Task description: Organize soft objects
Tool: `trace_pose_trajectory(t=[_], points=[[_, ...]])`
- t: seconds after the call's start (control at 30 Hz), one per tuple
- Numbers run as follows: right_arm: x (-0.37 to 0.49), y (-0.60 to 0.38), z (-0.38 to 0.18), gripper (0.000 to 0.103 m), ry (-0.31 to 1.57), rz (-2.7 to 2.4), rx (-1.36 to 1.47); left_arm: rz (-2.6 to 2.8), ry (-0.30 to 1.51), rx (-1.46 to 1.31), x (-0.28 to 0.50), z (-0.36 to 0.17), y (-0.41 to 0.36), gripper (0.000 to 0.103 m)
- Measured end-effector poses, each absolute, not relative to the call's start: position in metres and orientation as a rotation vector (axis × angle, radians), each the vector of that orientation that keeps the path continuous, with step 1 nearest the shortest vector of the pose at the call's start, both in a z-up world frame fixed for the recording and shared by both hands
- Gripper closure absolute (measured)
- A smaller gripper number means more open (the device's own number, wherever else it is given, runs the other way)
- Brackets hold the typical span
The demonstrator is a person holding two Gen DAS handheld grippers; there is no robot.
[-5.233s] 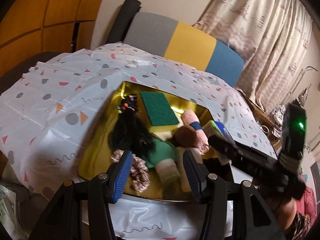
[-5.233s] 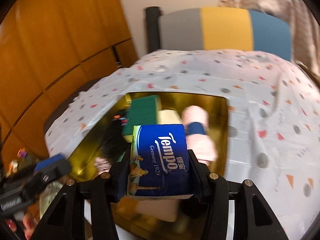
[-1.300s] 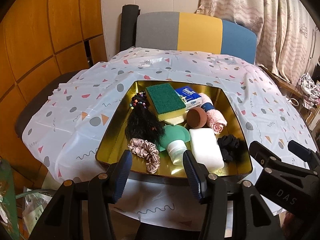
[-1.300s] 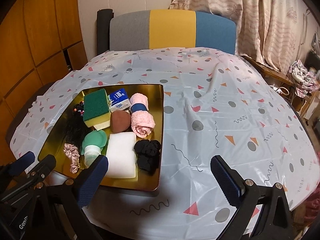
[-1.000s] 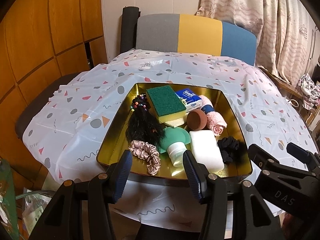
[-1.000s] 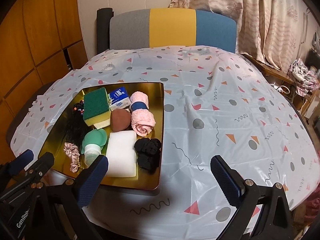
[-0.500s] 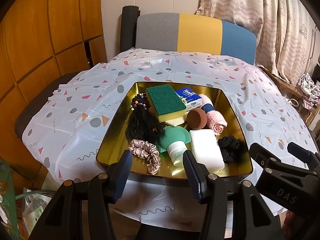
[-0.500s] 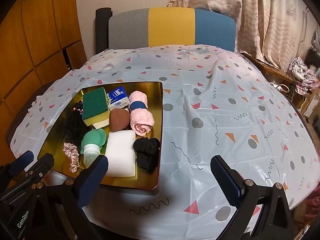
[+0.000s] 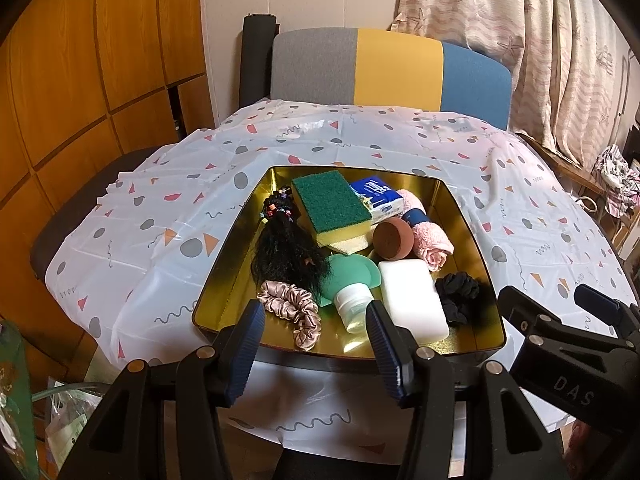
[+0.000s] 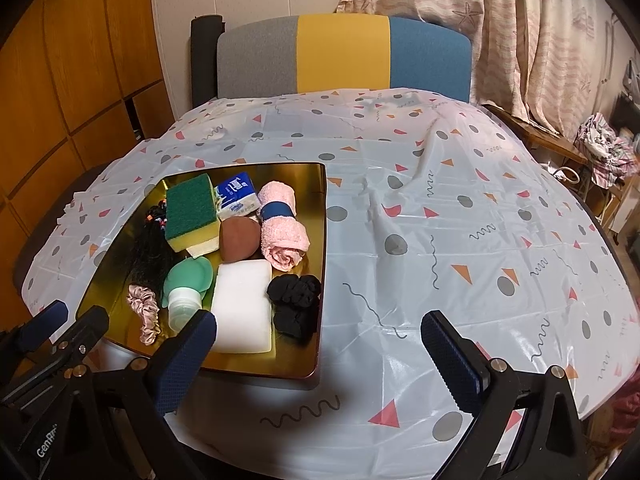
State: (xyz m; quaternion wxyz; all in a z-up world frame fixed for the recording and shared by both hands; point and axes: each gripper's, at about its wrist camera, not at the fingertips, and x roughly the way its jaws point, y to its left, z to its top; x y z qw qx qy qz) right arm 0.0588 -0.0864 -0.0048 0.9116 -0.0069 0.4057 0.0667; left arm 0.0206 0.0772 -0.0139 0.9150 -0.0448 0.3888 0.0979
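Together, the soft things lay gathered in a gold tray point(image 9: 466, 220) that sat on the tabletop point(image 10: 460, 208), which was covered with a white cloth printed with grey dots and coloured triangles. At the far end of the tray, a green-and-yellow sponge point(image 9: 330, 206) leaned over a paler sponge beneath it, with a blue Tempo tissue pack point(image 9: 378, 196) just beside it on the right. A rolled pink towel point(image 9: 430, 238) with a blue band lay along the right side, touching a brown round puff point(image 9: 393, 238). On the left, a black hairpiece point(image 9: 288, 256) with coloured beads at its top stretched toward the near edge, and a pink satin scrunchie point(image 9: 292, 312) curled at its foot. A green squeeze bottle point(image 9: 348, 280) with a pale cap pointed toward the near rim, next to a white block sponge point(image 9: 412, 300). A black scrunchie point(image 9: 458, 296) sat in the near right corner.

Both tools hung back from the near edge of the tabletop, holding nothing. The left gripper point(image 9: 316, 344) had its jaws moderately parted, framing the near rim of the tray. The right gripper point(image 10: 318, 354) had its jaws spread wide over the bare cloth just right of the tray. Behind the tabletop stood a chair point(image 10: 340, 56) with a grey, yellow and blue back, with patterned curtains point(image 10: 520, 32) to the right.
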Motion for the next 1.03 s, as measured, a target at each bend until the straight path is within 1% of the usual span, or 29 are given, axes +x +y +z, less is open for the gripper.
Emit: trace_pose_trajectory(t=[0.37, 1.03], points=[[0.0591, -0.0884, -0.0033, 0.0, 0.836, 0.136, -0.009, 0.165, 0.835, -0.117, 0.0216, -0.0178, 0.0757, 0.05], [0.0593, -0.0887, -0.002, 0.0, 0.836, 0.135, -0.003, 0.216, 0.808, -0.062, 0.0197, -0.0148, 0.0751, 0.05]])
